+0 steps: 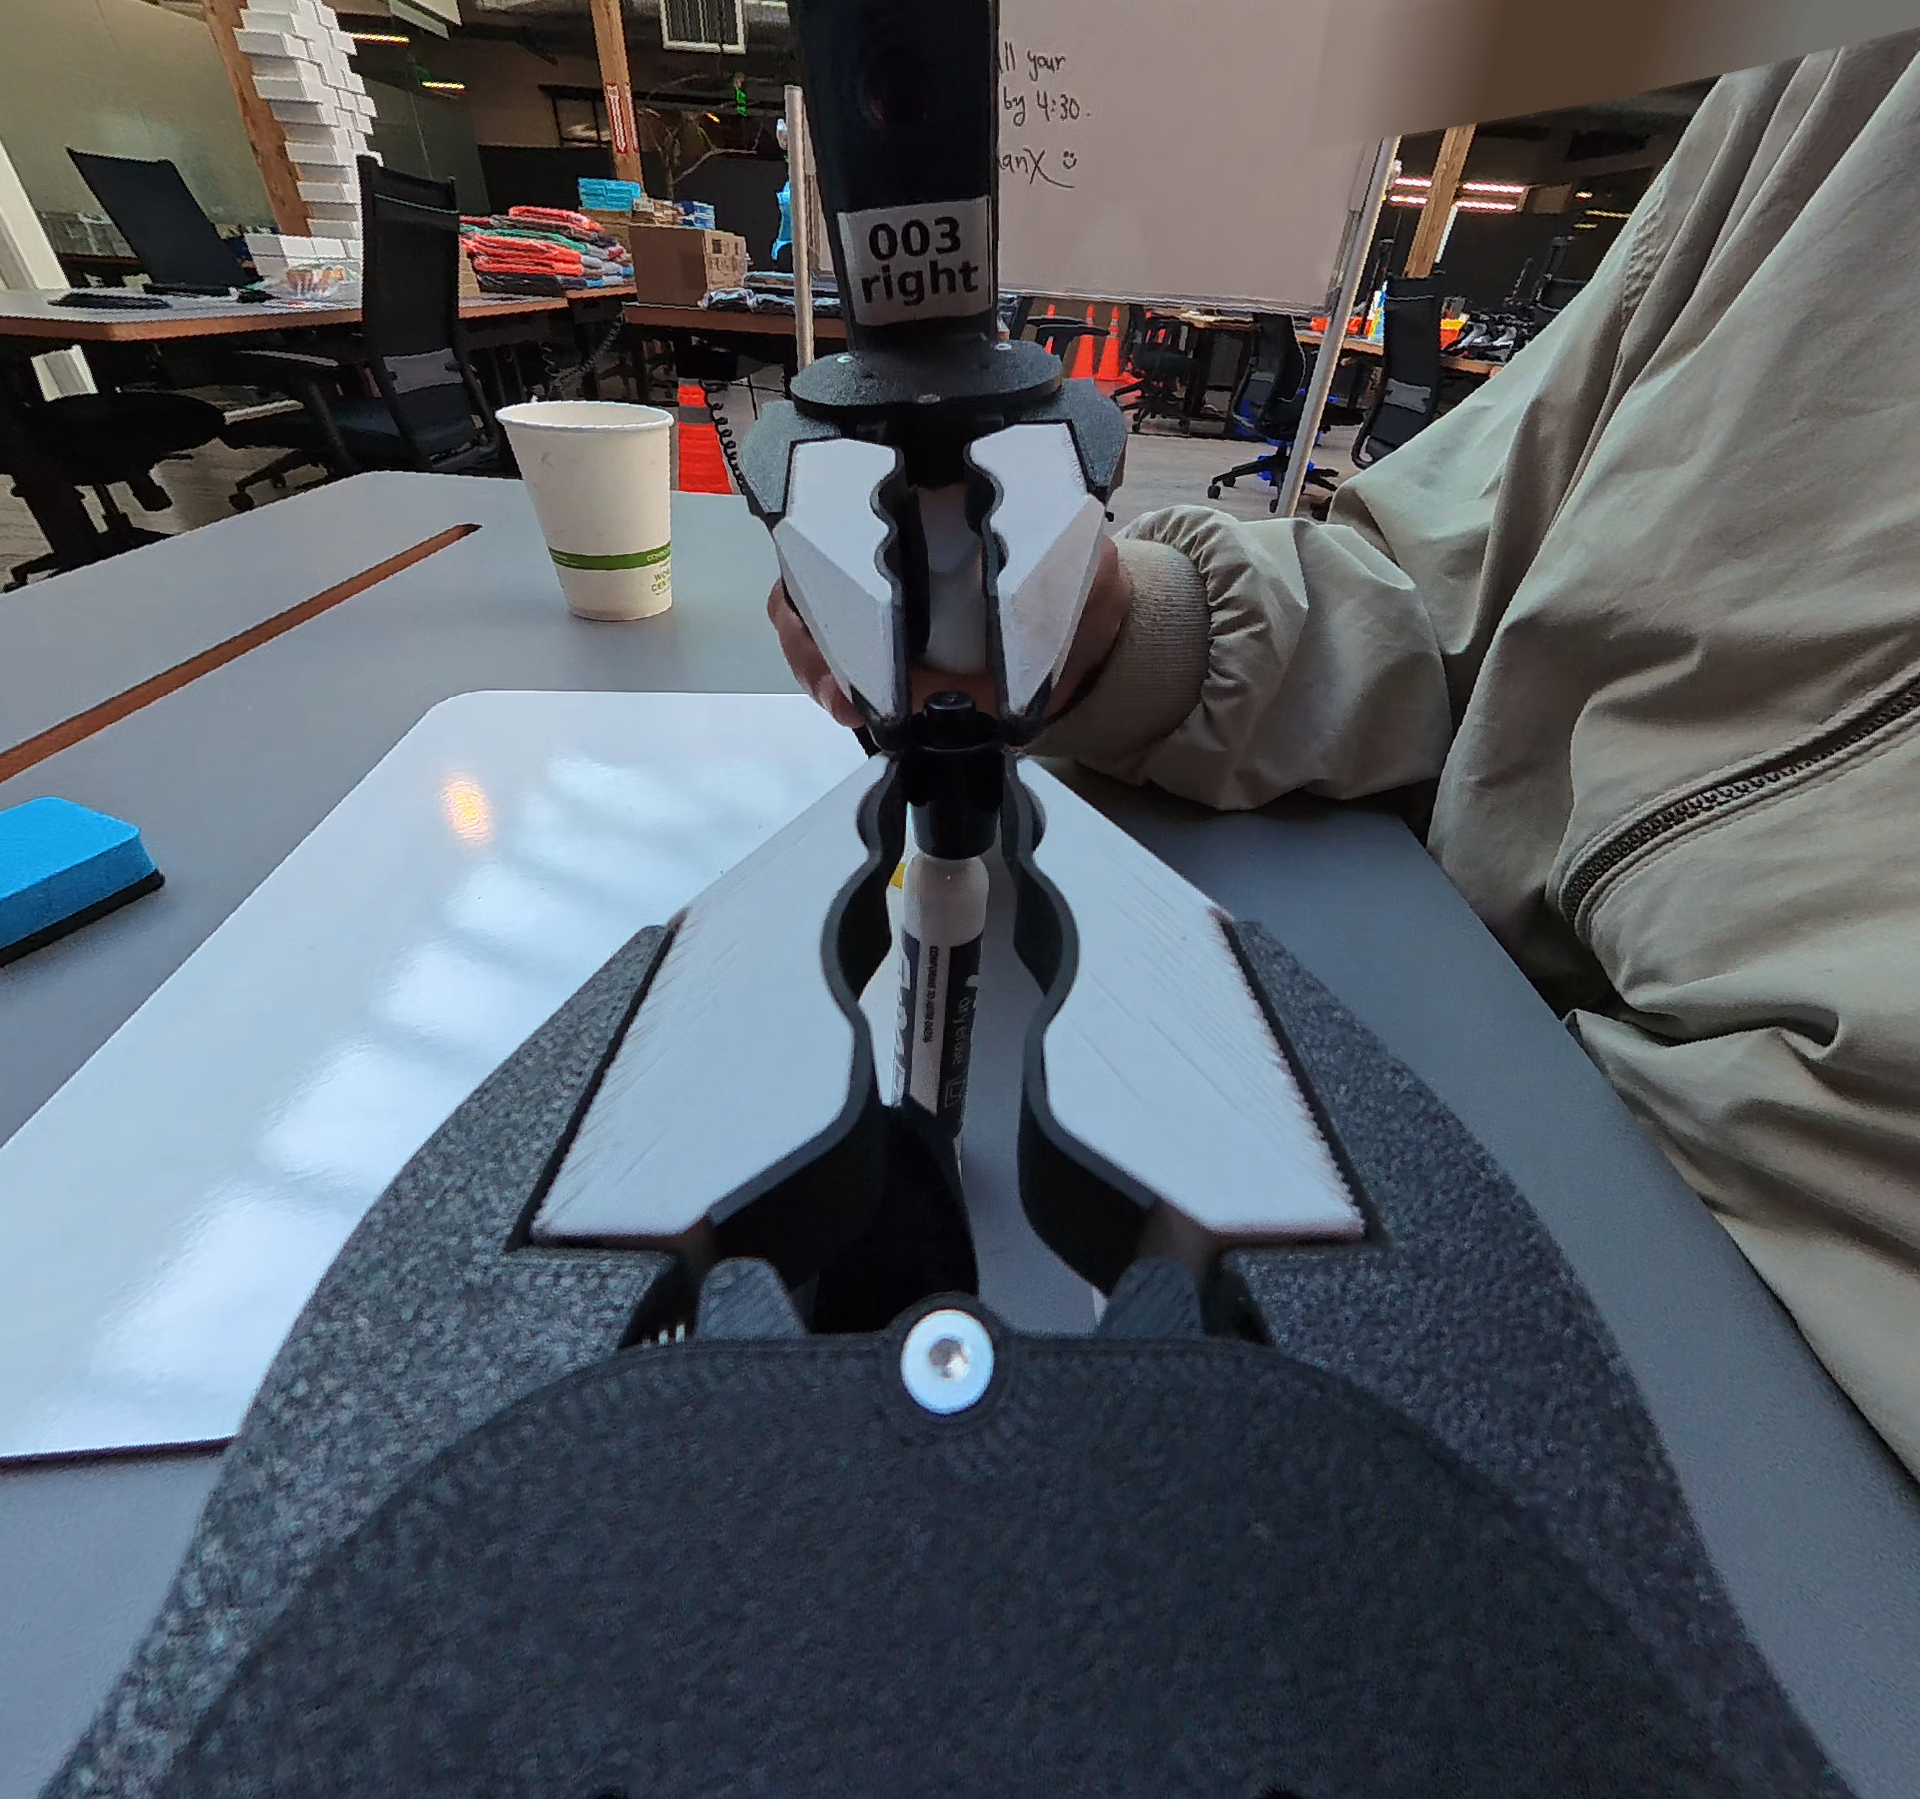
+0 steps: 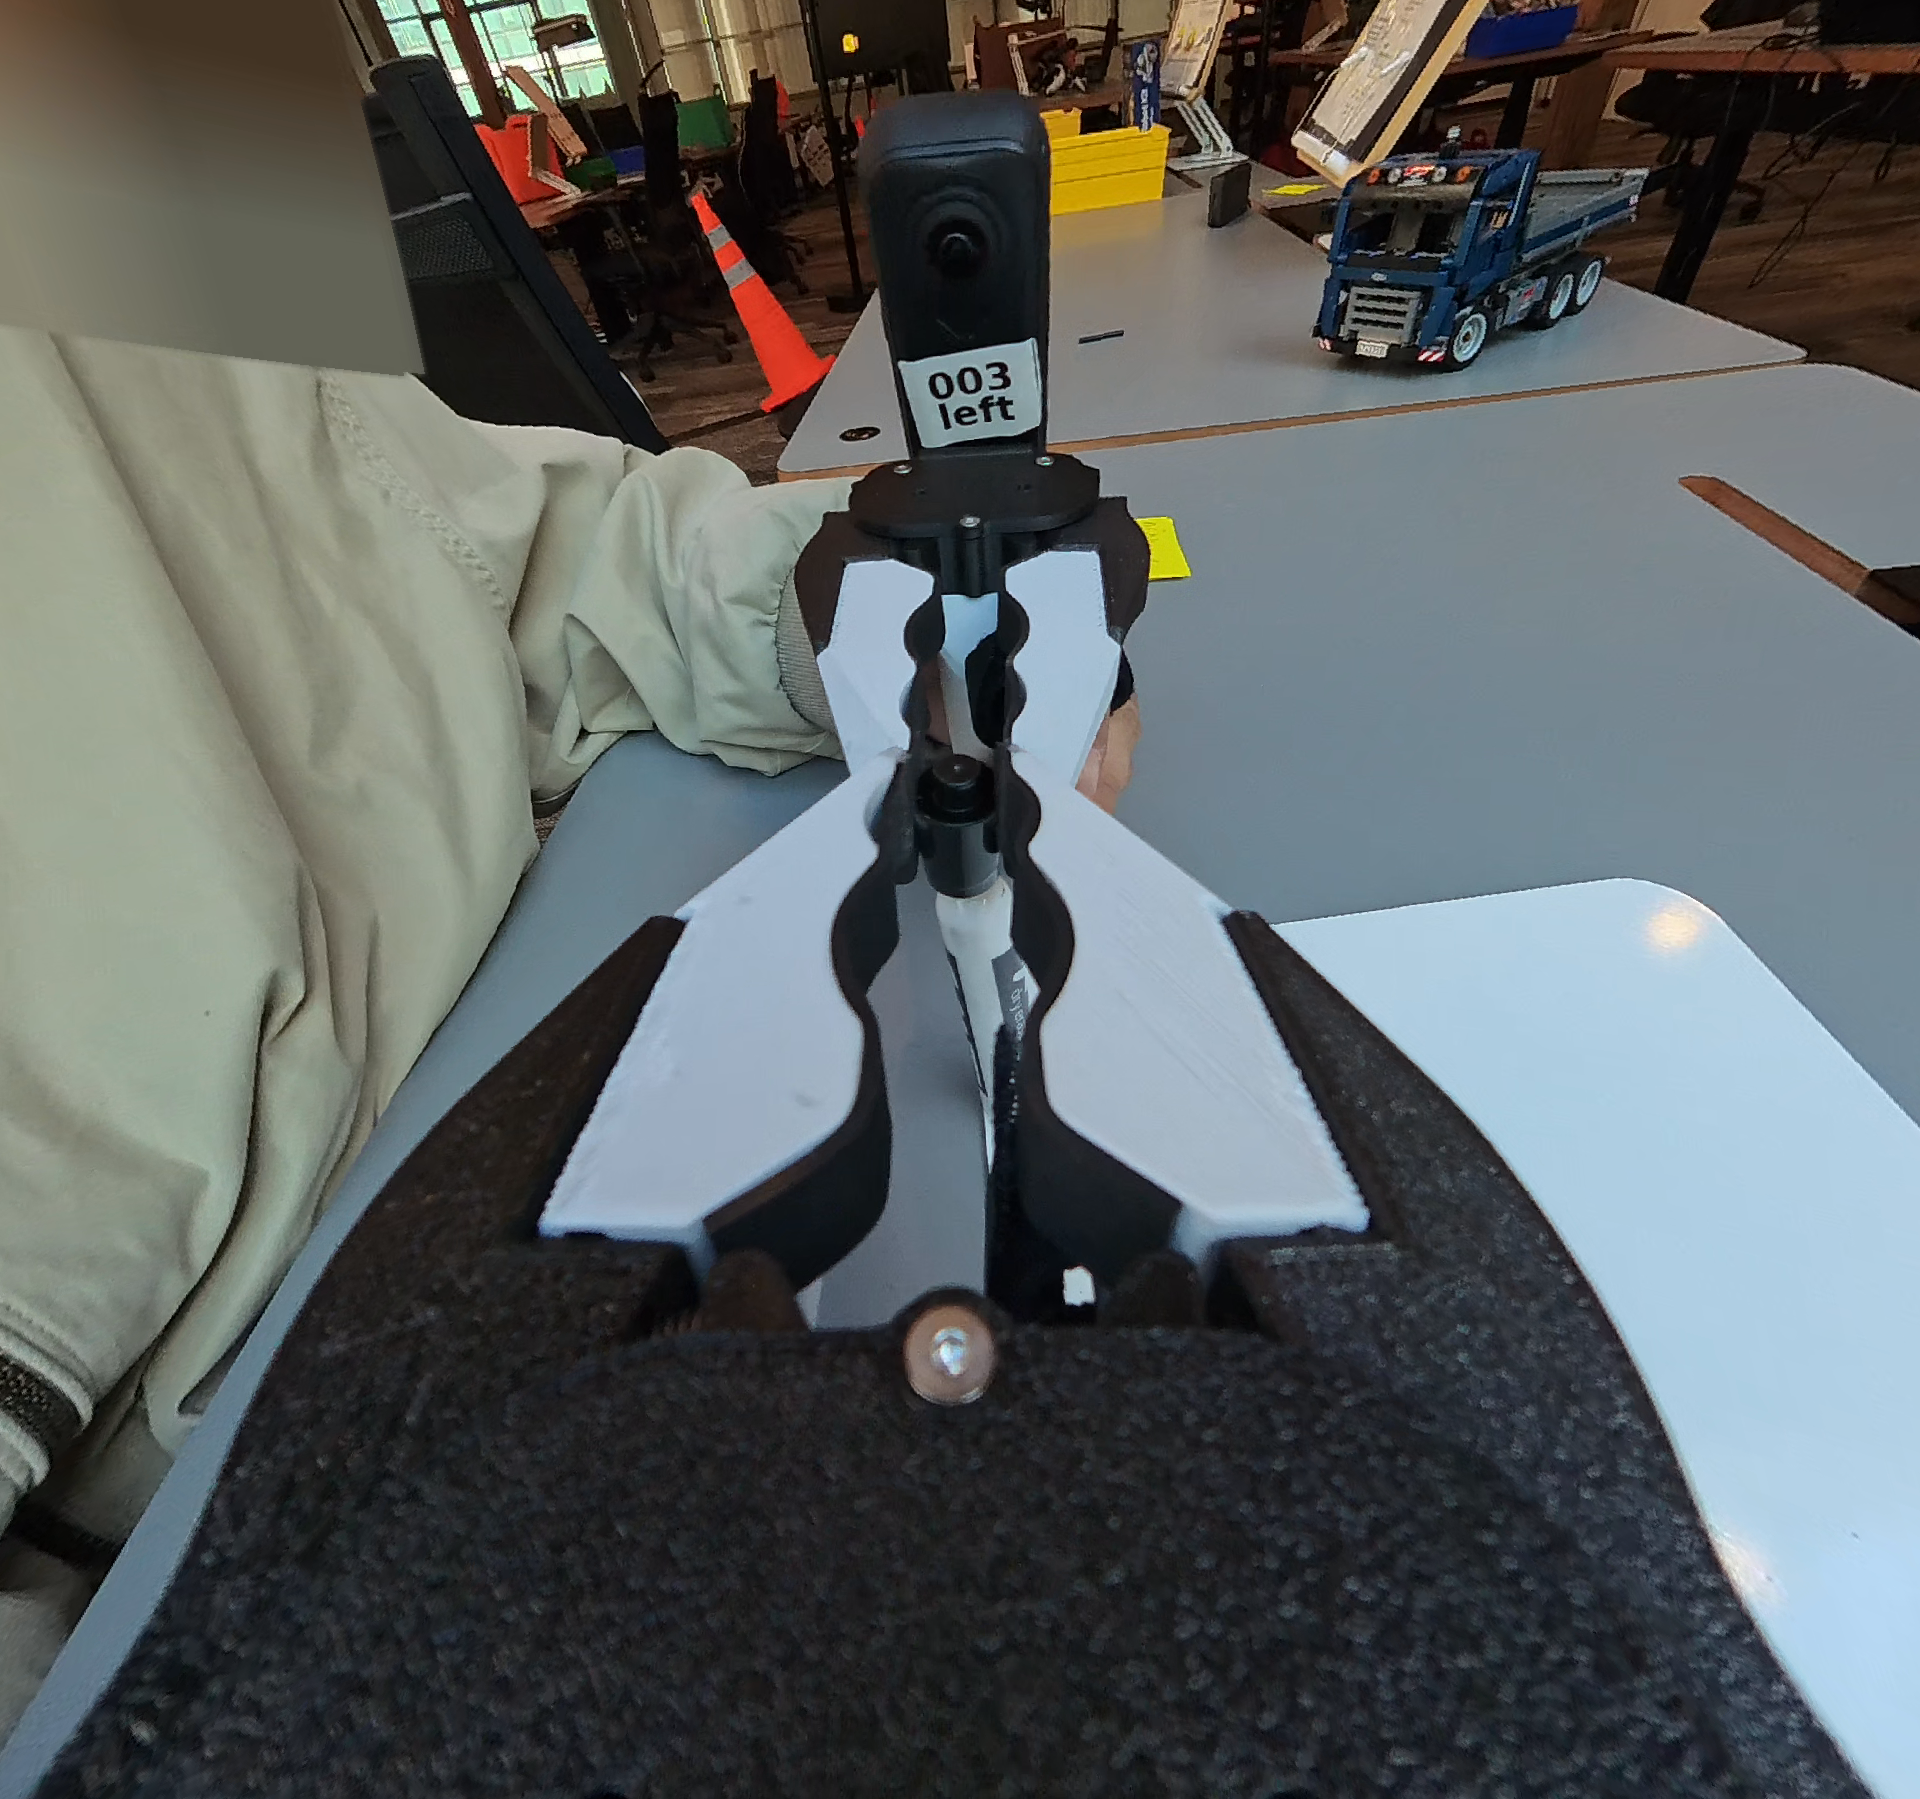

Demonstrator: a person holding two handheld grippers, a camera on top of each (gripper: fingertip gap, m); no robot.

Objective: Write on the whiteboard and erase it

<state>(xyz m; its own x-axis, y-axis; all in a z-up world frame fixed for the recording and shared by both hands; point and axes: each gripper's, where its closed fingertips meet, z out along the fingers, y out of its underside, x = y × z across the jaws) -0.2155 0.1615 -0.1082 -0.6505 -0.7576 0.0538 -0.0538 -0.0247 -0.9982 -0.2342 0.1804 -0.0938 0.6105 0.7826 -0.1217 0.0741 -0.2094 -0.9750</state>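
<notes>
We held 1 marker (image 1: 940, 960) between 2 grippers set nose to nose above the desk (image 1: 1351, 918). The left gripper (image 1: 948, 793) and the right gripper (image 2: 951, 793) each had fingers clamped on it. Its long axis ran along both finger lines, the whiteboard (image 1: 416, 970) just beside.

Bright, even daylight; ceiling-light glare on the glossy white board (image 1: 436, 918); wide-angle bending at edges.

Your two wrist cameras face each other, close and low over the desk (image 1: 1455, 918), sharing the marker (image 1: 935, 960) at 12 o'clock.
</notes>
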